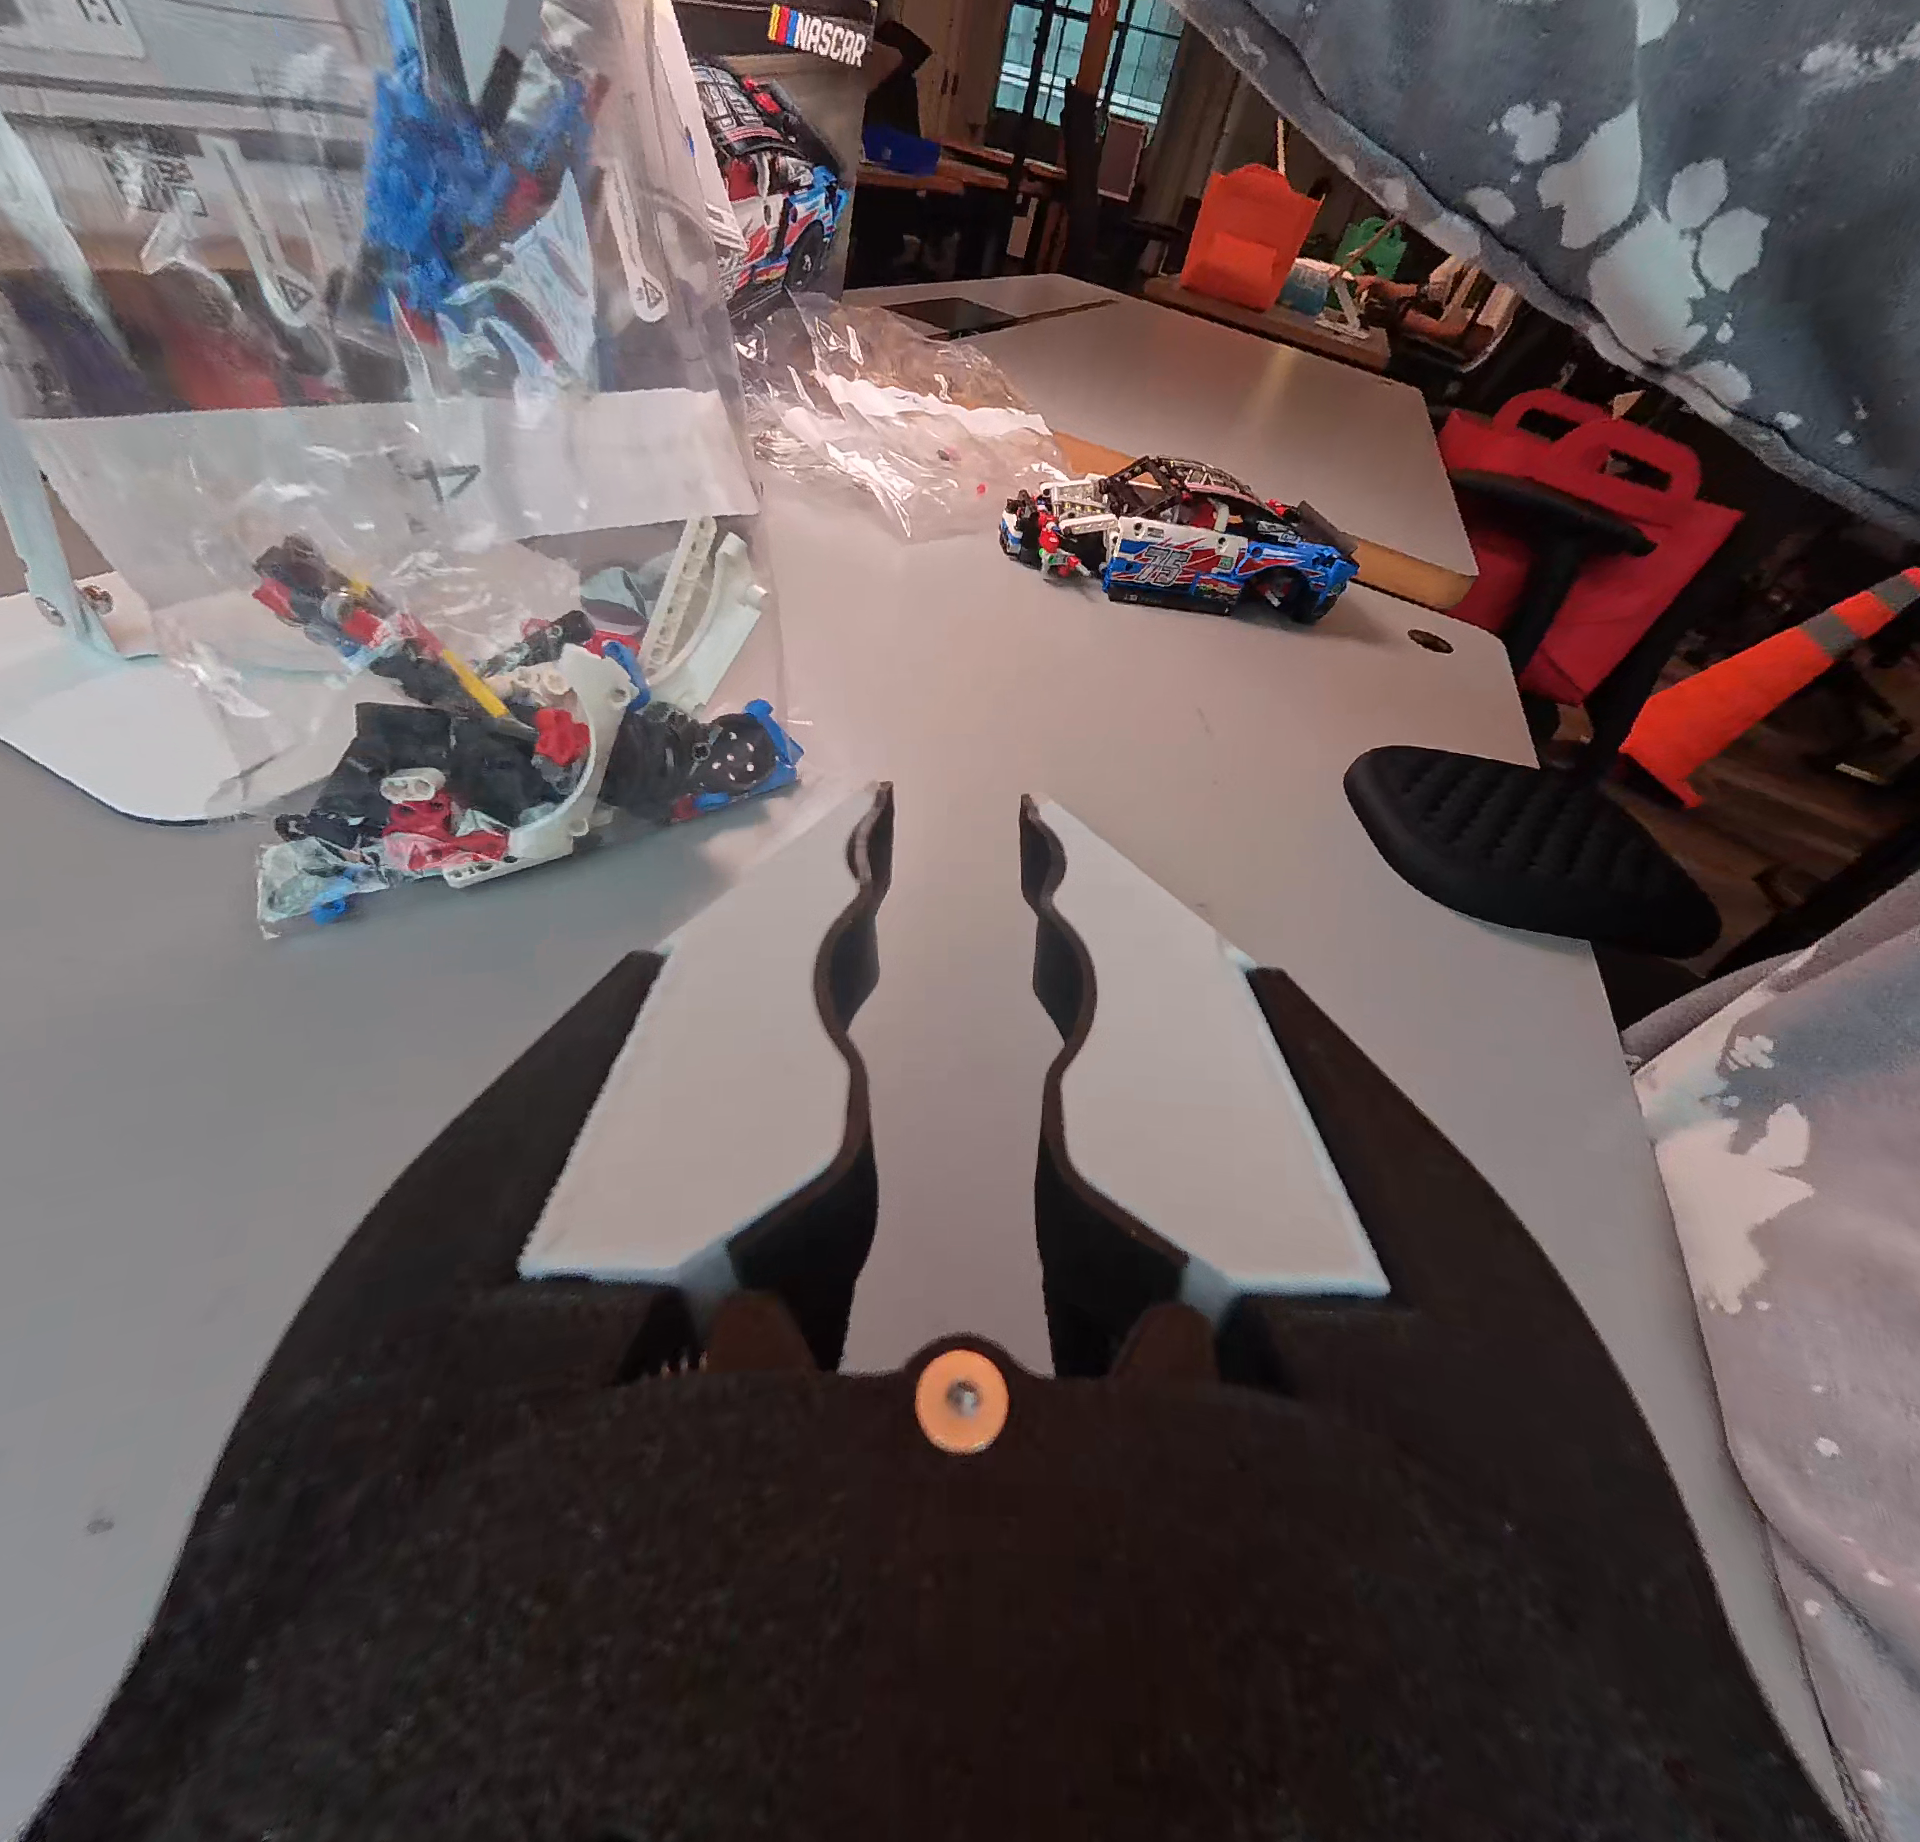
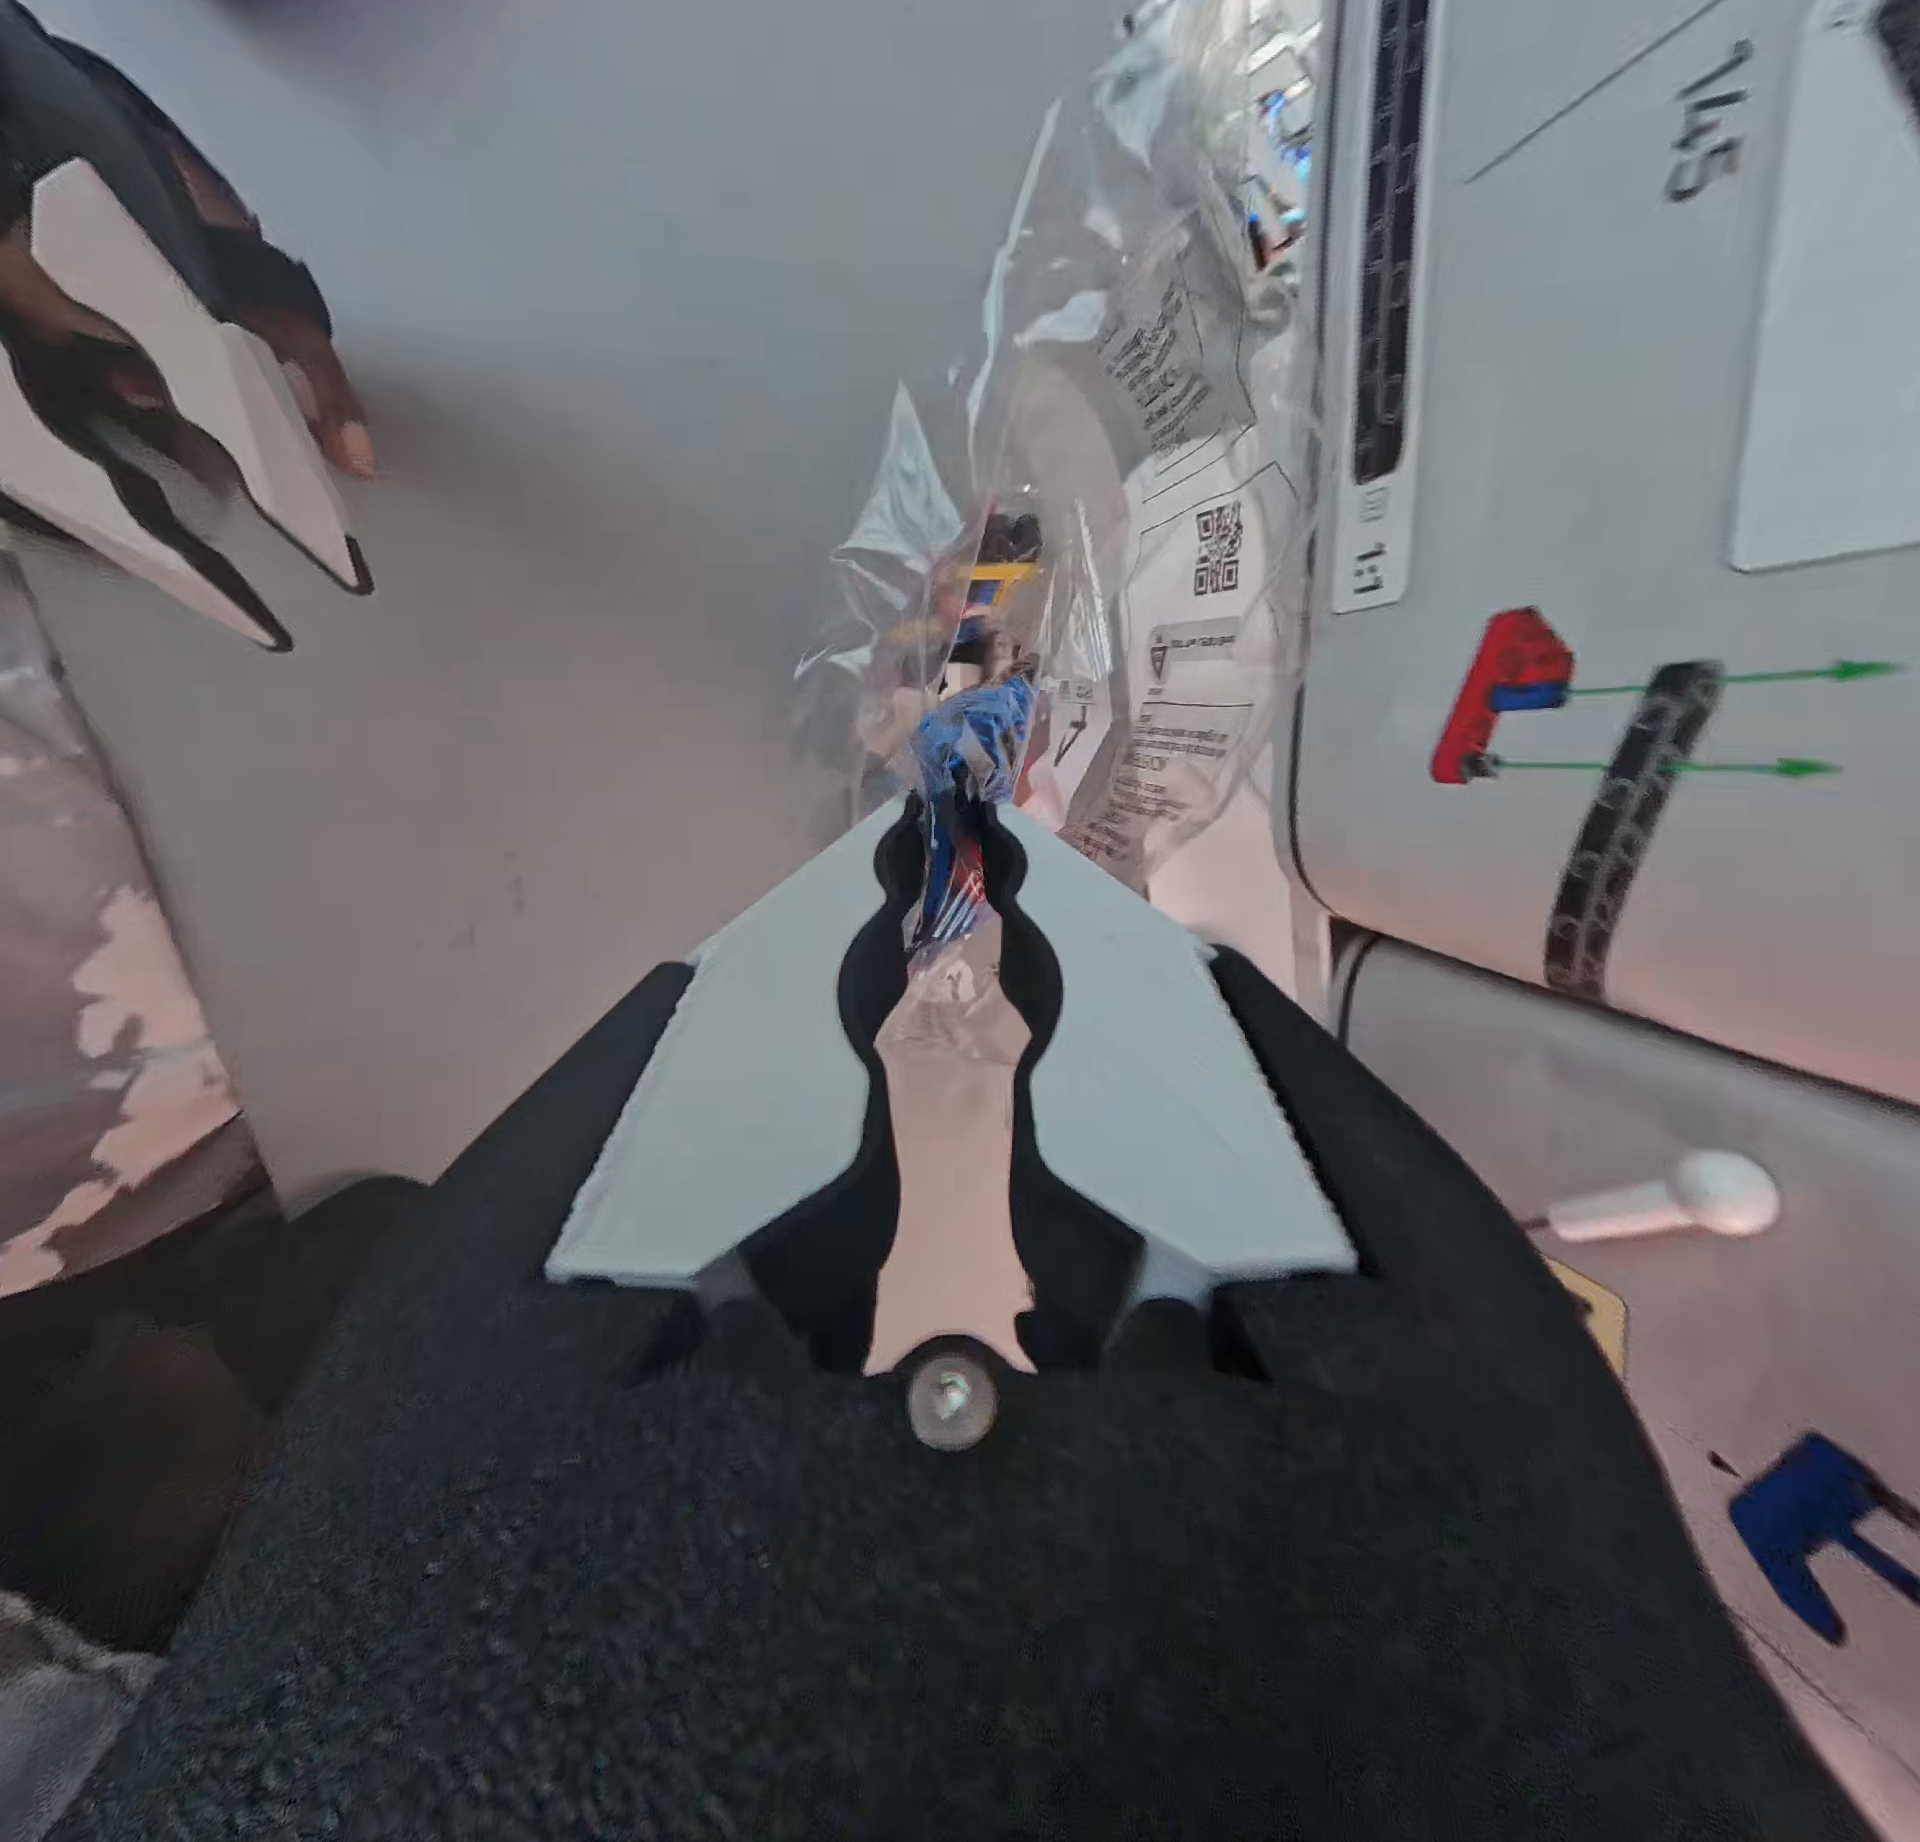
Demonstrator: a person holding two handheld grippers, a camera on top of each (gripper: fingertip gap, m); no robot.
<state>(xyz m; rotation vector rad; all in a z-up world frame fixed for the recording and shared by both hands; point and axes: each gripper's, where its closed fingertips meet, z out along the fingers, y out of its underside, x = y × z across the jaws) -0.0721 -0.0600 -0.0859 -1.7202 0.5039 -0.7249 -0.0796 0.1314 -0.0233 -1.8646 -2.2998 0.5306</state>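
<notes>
My right gripper [image 2: 954, 816] is shut on the bunched top of a clear plastic bag [image 2: 1132, 421], which shows blue, red and yellow pieces through it. In the left wrist view the same bag [image 1: 416, 504] hangs upright at the left. Its bottom, full of black, white, red and blue toy brick parts [image 1: 520, 743], rests on the grey table [image 1: 1039, 909]. My left gripper [image 1: 956, 805] is open and empty, low over the table, just right of the bag's bottom. It also shows at the upper left of the right wrist view [image 2: 320, 610], with fingers apart.
A built toy race car [image 1: 1179, 556] sits at the far right of the table, with empty crumpled bags [image 1: 883, 410] and the set's box [image 1: 774, 161] behind. An instruction booklet [image 2: 1610, 390] on a white stand [image 1: 62, 649] is beside the bag. A chair armrest [image 1: 1527, 847] is by the right edge.
</notes>
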